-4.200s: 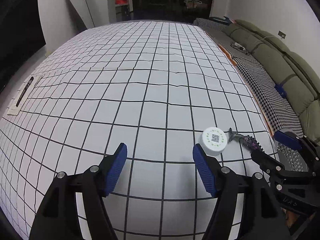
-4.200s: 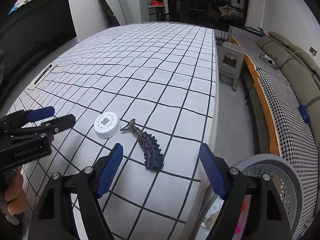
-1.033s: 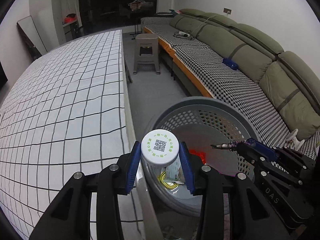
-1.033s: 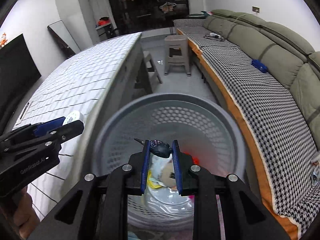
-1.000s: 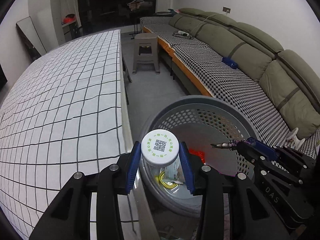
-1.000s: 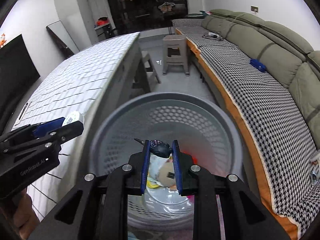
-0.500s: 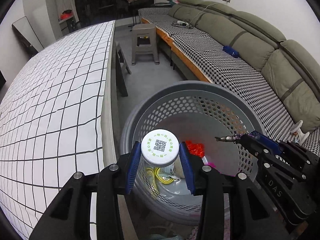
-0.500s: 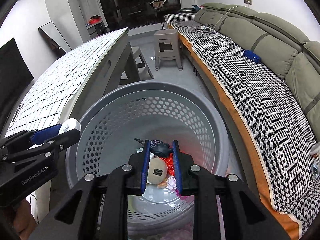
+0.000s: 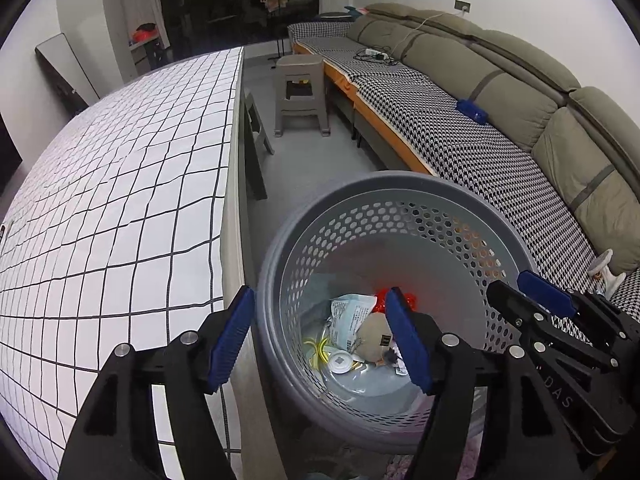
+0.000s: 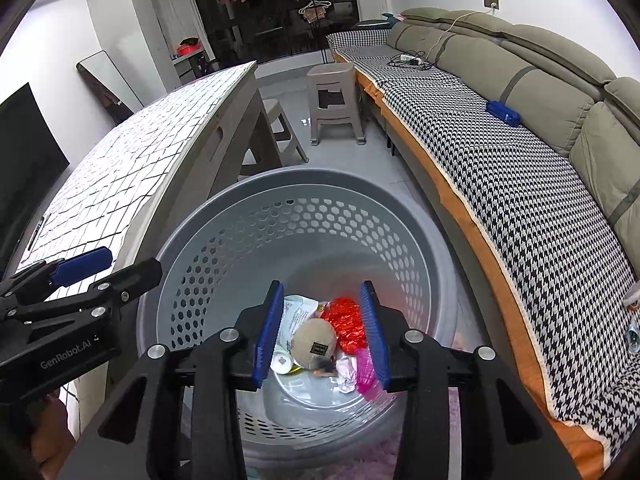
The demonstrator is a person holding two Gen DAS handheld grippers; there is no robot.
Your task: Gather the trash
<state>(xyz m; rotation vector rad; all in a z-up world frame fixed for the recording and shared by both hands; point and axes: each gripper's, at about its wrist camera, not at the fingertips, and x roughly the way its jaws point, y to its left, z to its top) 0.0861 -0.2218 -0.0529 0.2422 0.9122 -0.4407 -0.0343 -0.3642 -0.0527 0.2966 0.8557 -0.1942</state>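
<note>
A grey perforated trash basket (image 9: pixel 400 188) stands on the floor beside the table; it also shows in the right wrist view (image 10: pixel 304 178). Inside lie the white round QR-code lid (image 9: pixel 340 361), also seen in the right wrist view (image 10: pixel 281 361), a dark toy piece (image 10: pixel 326 366), a tan round object (image 10: pixel 314 340), red crumpled wrap (image 10: pixel 344 322), a pale packet (image 9: pixel 350 314) and a pink item (image 10: pixel 366 372). My left gripper (image 9: pixel 322 342) is open and empty above the basket's near left rim. My right gripper (image 10: pixel 322 334) is open and empty over the basket's middle.
The table with the white grid cloth (image 9: pixel 120 200) is on the left, its edge next to the basket. A long sofa with a houndstooth cover (image 9: pixel 480 152) runs along the right. A grey plastic stool (image 9: pixel 300 96) stands on the floor beyond the basket.
Both grippers have opened. The white lid has dropped from the left gripper and the dark toy from the right gripper into the basket.
</note>
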